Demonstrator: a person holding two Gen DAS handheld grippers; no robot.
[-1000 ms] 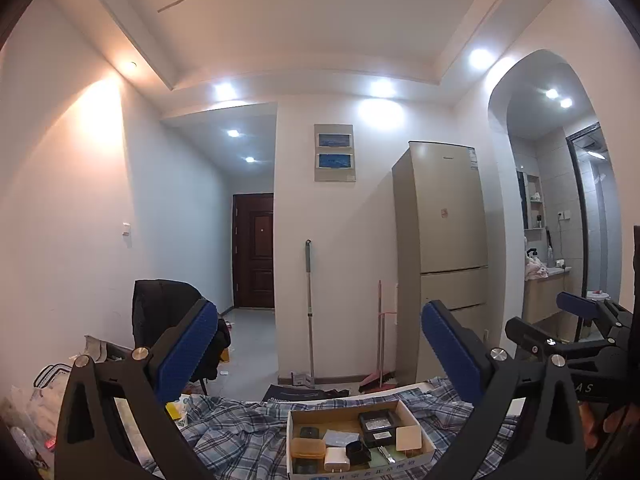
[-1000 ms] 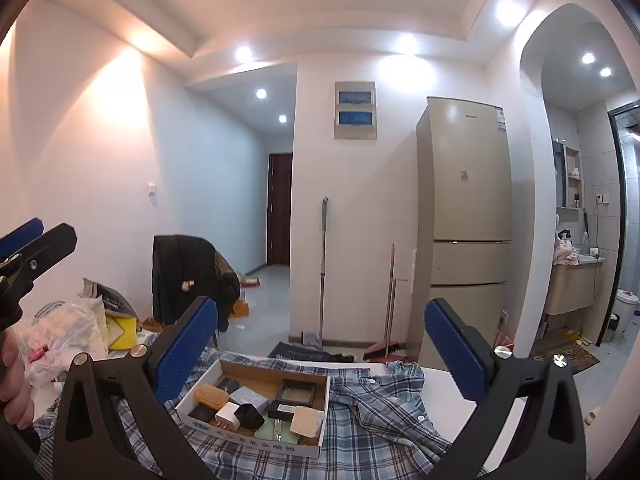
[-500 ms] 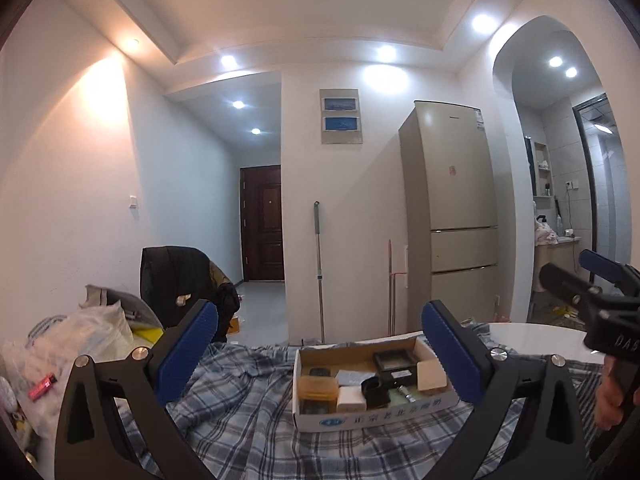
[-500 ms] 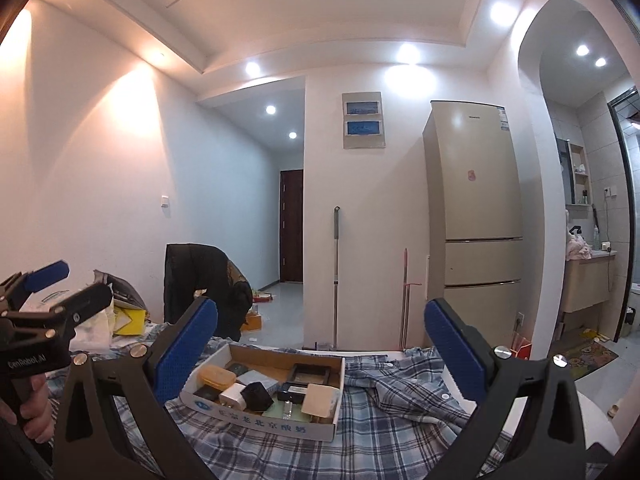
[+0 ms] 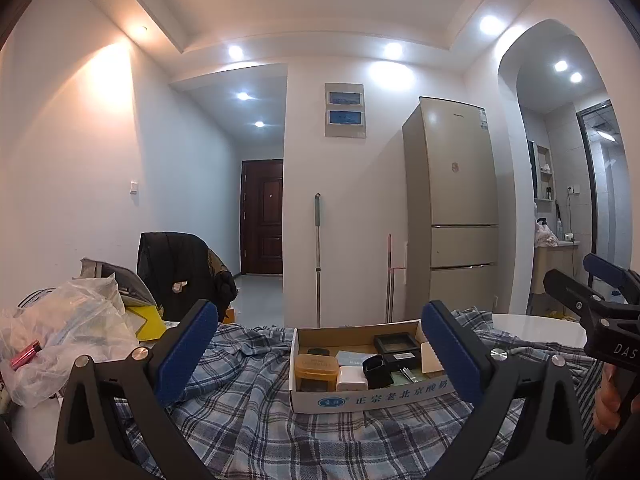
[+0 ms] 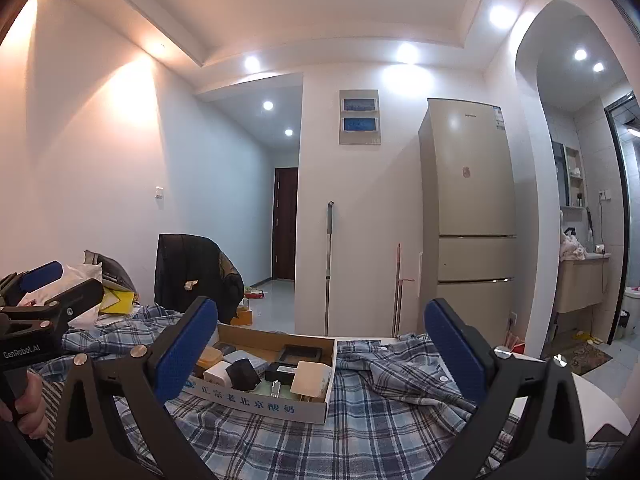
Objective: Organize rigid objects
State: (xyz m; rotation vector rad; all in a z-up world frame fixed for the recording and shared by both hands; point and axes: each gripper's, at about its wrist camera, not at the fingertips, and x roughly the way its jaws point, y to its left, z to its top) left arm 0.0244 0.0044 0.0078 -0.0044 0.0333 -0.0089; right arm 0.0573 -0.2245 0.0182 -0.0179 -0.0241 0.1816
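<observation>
A shallow cardboard box (image 5: 360,398) with blue print on its side sits on a blue plaid cloth (image 5: 260,432) ahead of both grippers. It holds several small items: an orange case (image 5: 315,365), a white adapter (image 5: 351,378), a black cup (image 5: 378,370), a black tray (image 5: 394,342) and a beige block (image 6: 310,376). My left gripper (image 5: 320,348) is open and empty, short of the box. My right gripper (image 6: 320,344) is open and empty, with the box (image 6: 264,398) between its fingers.
A heap of plastic bags (image 5: 60,344) and a yellow item lie at the left. A chair with a black jacket (image 5: 180,272) stands behind. The white round table top (image 5: 536,330) shows at the right. A fridge (image 5: 452,208), mop and broom stand by the far wall.
Both views have tilted down and come closer to the box, which now sits higher and larger in frame. Both grippers stay open.
</observation>
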